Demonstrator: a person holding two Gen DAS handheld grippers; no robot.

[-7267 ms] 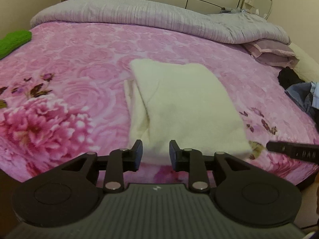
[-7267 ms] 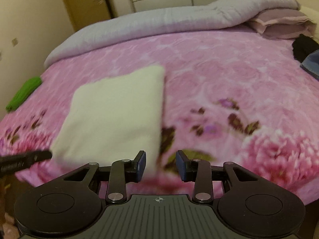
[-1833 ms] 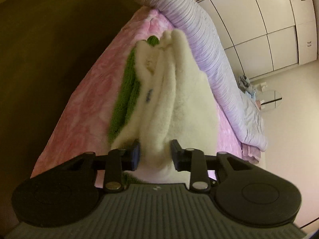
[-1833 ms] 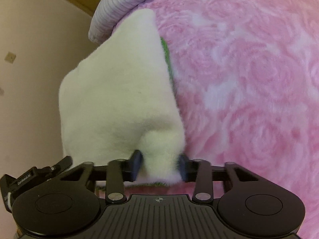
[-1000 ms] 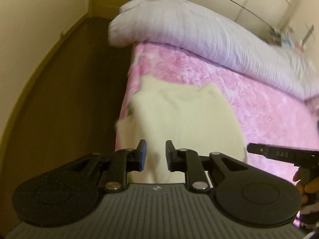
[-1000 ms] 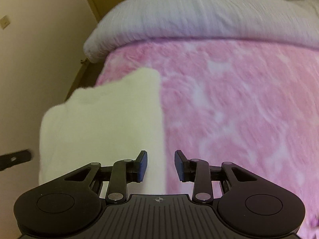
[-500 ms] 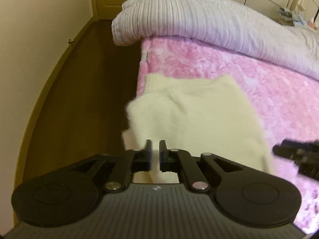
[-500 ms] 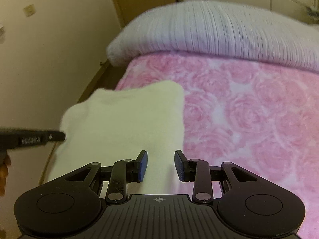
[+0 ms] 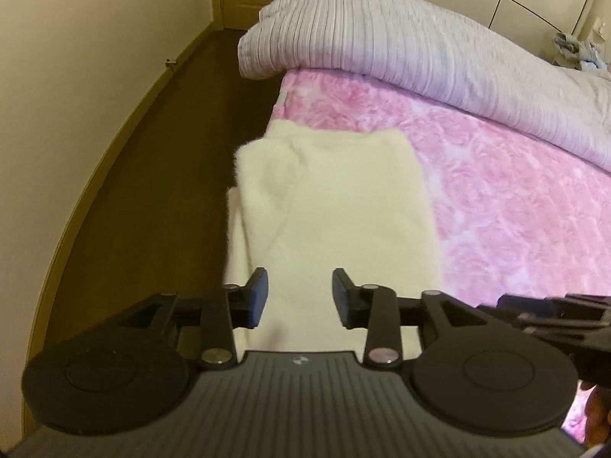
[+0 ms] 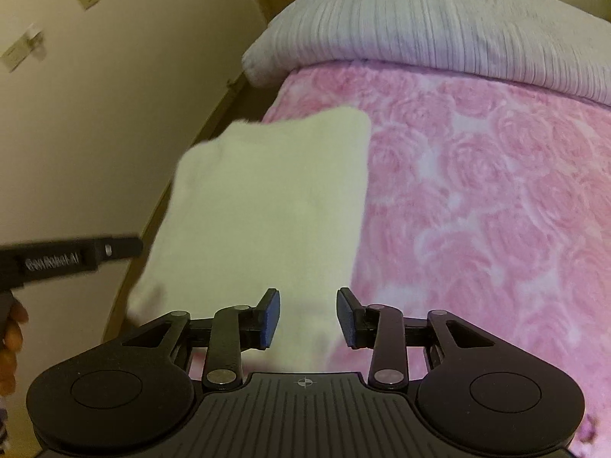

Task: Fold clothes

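Two grippers hover over one folded cream garment (image 9: 328, 206) lying flat at the bed's (image 9: 496, 198) left edge, beside the floor (image 9: 160, 175); left gripper (image 9: 300, 297) jaws spread wide, empty, above the garment's near end; right gripper (image 10: 307, 318) likewise wide and empty, over the garment's near right corner; grey duvet (image 9: 401, 45) bunched along the pink bedspread's far side.

Both grippers, left (image 9: 299, 295) and right (image 10: 307, 316), were matte black, with blue-padded fingers, silver pivot screws and ribbed bases.
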